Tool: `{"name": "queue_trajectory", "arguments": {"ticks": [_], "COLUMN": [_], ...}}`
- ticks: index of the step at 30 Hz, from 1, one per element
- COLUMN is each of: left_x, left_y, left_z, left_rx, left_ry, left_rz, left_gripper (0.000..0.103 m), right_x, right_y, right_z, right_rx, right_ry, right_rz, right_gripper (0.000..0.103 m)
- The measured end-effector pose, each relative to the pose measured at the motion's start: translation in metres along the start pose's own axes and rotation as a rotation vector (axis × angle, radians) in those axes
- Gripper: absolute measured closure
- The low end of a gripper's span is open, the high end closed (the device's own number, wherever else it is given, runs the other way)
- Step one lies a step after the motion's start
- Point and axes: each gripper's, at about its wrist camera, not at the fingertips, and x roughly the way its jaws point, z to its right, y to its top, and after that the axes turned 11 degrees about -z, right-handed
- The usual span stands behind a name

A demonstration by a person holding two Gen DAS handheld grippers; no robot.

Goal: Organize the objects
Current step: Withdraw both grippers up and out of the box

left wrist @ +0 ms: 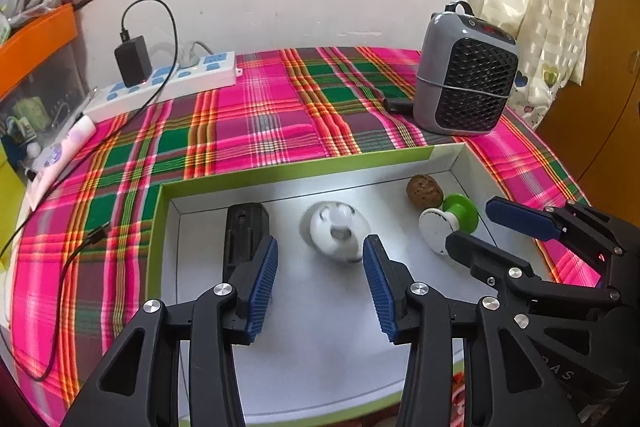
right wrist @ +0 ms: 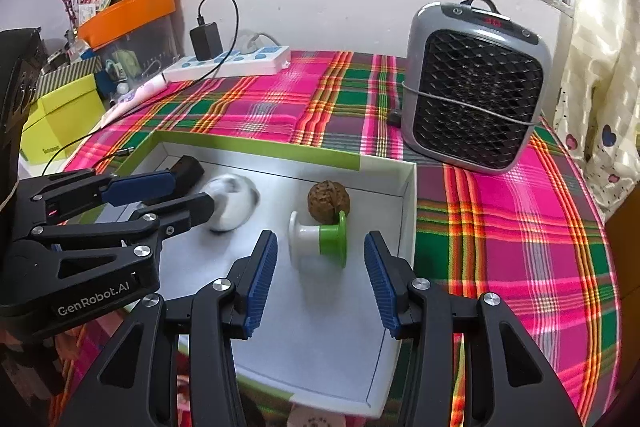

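Plaid tablecloth (right wrist: 520,227), left tool (right wrist: 160,195) body marked "GenRobot.AI", jaws apart

tray (left wrist: 172,227) on surface holds, left to right: battery (left wrist: 244,231), bulb (left wrist: 336,233), spool (left wrist: 450,223); walnut (left wrist: 424,189) behind spool; heater (left wrist: 466,79) behind tray.

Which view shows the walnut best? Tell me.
The right wrist view: the walnut sits nearer and larger, its wrinkled shell clear, touching the green-and-white spool. The left wrist view shows it smaller, farther off in the box.
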Motion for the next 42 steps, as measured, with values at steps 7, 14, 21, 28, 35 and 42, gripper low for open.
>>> {"name": "queue_trajectory", "arguments": {"ticks": [7,14,21,28,35,42], "left_x": [-0.015,-0.037,-0.056,-0.088,-0.118,-0.129], "left_y": [-0.014,-0.035,-0.058,-0.082,-0.102,-0.11], "left_z": [0.0,0.006,0.008,0.013,0.026,0.042], "left_rx": [-0.013,0.001,0.001,-0.004,0.019,0.067], "left_ry": [-0.004,0.038,0.046,0.11,0.062,0.055], "left_rz": [0.015,0.063,0.096,0.217,0.313,0.348], "left_gripper": [0.059,0.059,0.059,0.059,0.059,0.059], "right_x": [-0.012,-0.028,-0.042,-0.056,-0.066,-0.068], "right_y": [-0.008,-0.019,-0.037,-0.061,-0.075,-0.08], "right_z": [-0.003,-0.009,-0.017,-0.023,-0.021,-0.022], "right_rx": [0.013,0.017,0.029,0.04,0.059,0.063], "right_ry": [-0.008,-0.01,0.0,-0.019,-0.029,-0.028], "right_rz": [0.012,0.031,0.046,0.069,0.081,0.081], "right_gripper": [0.056,0.056,0.056,0.056,0.056,0.056]}}
